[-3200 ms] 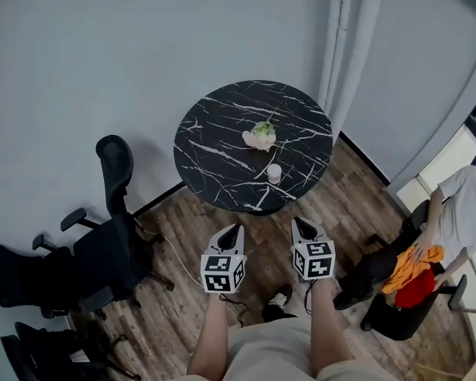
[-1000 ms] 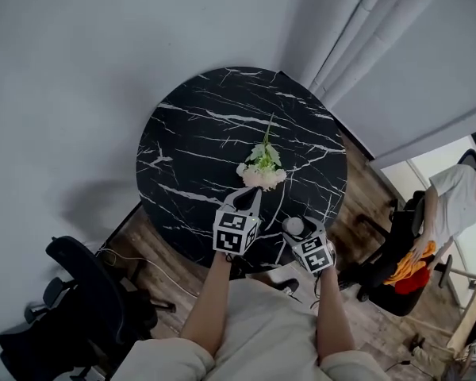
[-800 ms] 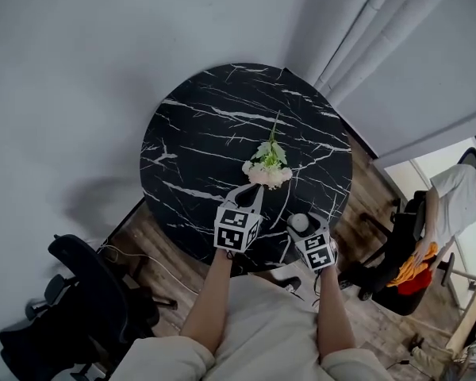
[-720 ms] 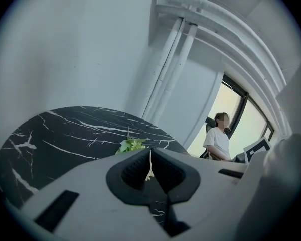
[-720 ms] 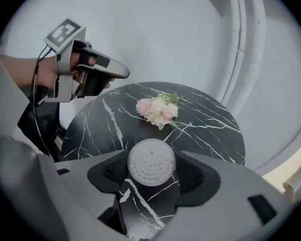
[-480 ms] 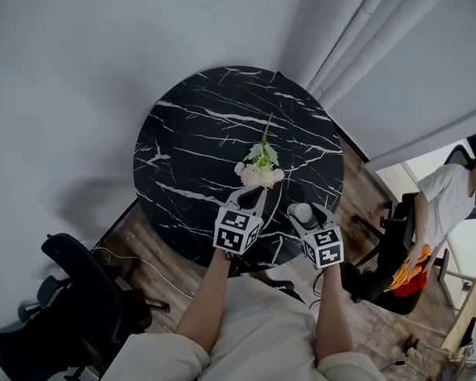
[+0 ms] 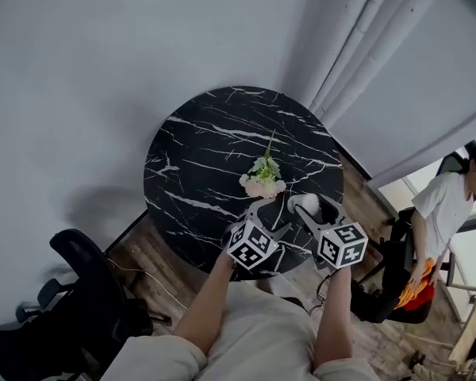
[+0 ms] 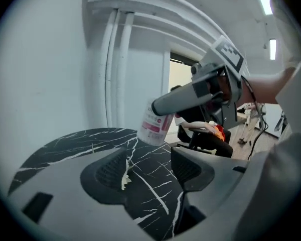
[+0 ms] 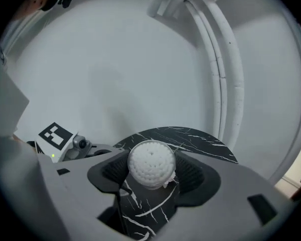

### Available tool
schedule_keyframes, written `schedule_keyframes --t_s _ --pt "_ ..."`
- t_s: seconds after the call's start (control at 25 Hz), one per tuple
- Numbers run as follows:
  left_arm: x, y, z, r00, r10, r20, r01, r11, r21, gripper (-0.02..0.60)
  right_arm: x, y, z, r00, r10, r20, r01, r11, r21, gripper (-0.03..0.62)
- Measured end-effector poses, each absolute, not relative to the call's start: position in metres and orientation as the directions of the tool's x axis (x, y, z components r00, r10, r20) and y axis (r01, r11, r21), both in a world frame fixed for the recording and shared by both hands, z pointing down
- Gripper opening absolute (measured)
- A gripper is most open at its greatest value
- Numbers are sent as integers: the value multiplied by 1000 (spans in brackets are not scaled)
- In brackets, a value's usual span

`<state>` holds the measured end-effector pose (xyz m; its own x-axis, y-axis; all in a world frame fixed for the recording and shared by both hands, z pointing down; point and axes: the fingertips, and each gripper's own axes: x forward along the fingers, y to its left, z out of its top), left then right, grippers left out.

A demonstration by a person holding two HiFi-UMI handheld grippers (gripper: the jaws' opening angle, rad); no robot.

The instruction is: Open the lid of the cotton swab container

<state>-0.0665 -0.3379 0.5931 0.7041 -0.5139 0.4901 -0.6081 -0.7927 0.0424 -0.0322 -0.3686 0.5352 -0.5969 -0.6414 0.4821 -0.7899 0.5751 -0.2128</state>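
right gripper (image 7: 309, 211) clamped on cotton swab container (image 8: 155, 123), over near-right edge of table (image 7: 190, 165); left gripper (image 8: 148, 167) jaws just opening wide, empty.
Likely best: left pinches lid (image 9: 151, 158) squarely, right holds body firm, pull along axis. Flower sprig (image 7: 262, 179) lies just far-left; nothing between the 2 grippers.

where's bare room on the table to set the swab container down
Bare: the left half of the table, from the flowers to the rim, and the far part by the curtain. Crowded: the near edge around the flowers, left gripper and right gripper.
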Motion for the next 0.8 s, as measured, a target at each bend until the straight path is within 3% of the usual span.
schedule_keyframes --t_s 0.28,0.56,0.8 --pt "-64 -334 572 691 -574 440 -605 -792 -82 282 -76 -343 524 -632 -591 501 -747 636 -193 293" --pt "-61 -322 572 715 -580 390 -616 -787 -41 281 -93 -323 527 -637 -573 516 -730 663 -166 293" --pt "-55 -309 559 769 -565 300 -603 -796 46 272 -90 -313 511 -646 -636 423 -737 664 -126 293"
